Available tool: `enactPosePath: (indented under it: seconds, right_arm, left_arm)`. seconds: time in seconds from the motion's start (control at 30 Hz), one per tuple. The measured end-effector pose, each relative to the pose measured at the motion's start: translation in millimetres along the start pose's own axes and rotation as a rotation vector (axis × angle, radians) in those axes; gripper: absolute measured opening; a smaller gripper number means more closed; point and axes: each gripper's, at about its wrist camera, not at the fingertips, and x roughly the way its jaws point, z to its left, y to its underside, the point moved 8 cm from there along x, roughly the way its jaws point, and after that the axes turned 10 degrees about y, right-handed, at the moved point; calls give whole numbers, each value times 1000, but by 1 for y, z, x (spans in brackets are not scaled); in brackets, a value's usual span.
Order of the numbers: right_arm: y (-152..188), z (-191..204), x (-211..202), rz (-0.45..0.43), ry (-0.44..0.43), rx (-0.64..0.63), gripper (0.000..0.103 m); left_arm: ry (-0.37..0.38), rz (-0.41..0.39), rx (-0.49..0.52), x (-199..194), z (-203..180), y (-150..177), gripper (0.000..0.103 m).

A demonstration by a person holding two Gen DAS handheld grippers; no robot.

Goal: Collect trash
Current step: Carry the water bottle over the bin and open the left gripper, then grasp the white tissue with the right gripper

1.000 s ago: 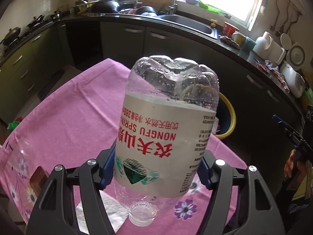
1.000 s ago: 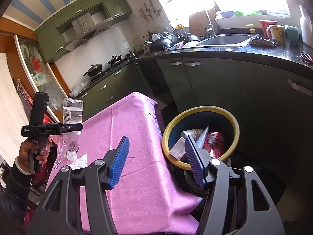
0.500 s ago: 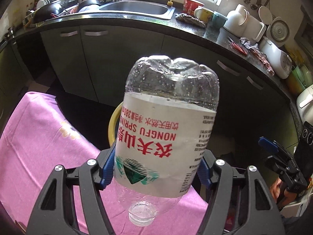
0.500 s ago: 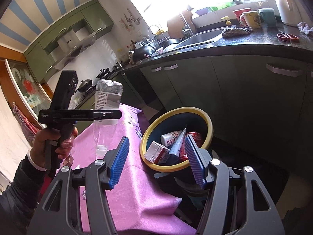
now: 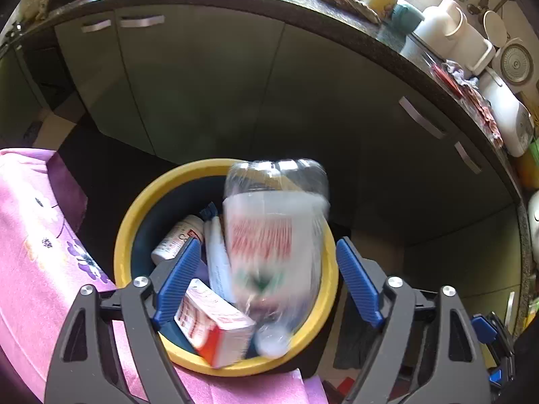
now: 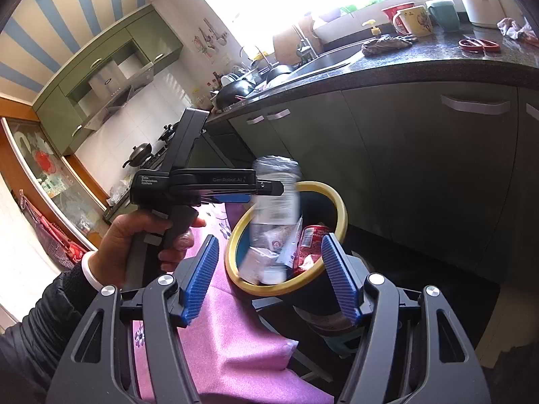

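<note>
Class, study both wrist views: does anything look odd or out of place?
The water bottle is upside down and motion-blurred above the yellow-rimmed bin, between the open left claw's pads, apparently untouched: it looks mid-drop.

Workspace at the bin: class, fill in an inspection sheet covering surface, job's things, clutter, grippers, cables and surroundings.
Surface: pink tablecloth with flower print, its edge beside the bin.
Job's things: bottle, neck down and motion-blurred, between the open pads above the bin; bin holds a carton, a can, a tube and a small white bottle.
Clutter: nothing seen on the visible cloth.
Grippers: left gripper open, touching nothing; right gripper open and empty, near the bin.
Cables: nothing seen.
Surroundings: dark counter with mugs and scissors; green cabinets below.
</note>
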Motion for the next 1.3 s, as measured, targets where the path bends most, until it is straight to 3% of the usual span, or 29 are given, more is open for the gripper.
enactPosePath:
  seconds: [0.2, 0.37, 0.47, 0.57, 0.7, 0.8, 1.1, 1.3]
  right_arm:
    - [-1, 11, -1, -7, -3, -17, 64]
    - [5, 39, 6, 20, -30, -73, 64]
    - [14, 69, 12, 43, -64, -129, 64]
    - [29, 105, 20, 74, -104, -207, 64]
    - [55, 162, 34, 133, -171, -314, 65]
    - [81, 205, 45, 180, -208, -397, 65]
    - [187, 337, 73, 294, -327, -729, 69]
    - [239, 384, 118, 337, -268, -941, 69]
  left_arm:
    - [1, -108, -49, -58, 11, 23, 80]
    - [13, -276, -74, -151, 20, 67, 85]
    - [10, -429, -121, -221, 32, 107, 87]
    - [-46, -570, -159, -287, 49, 153, 91]
    - [-225, -723, -200, -368, 68, 223, 93]
    - [-338, -780, -238, -404, 78, 271, 96]
    - [-520, -853, -398, -452, 109, 393, 96]
    - [-579, -854, -441, -461, 117, 428, 96]
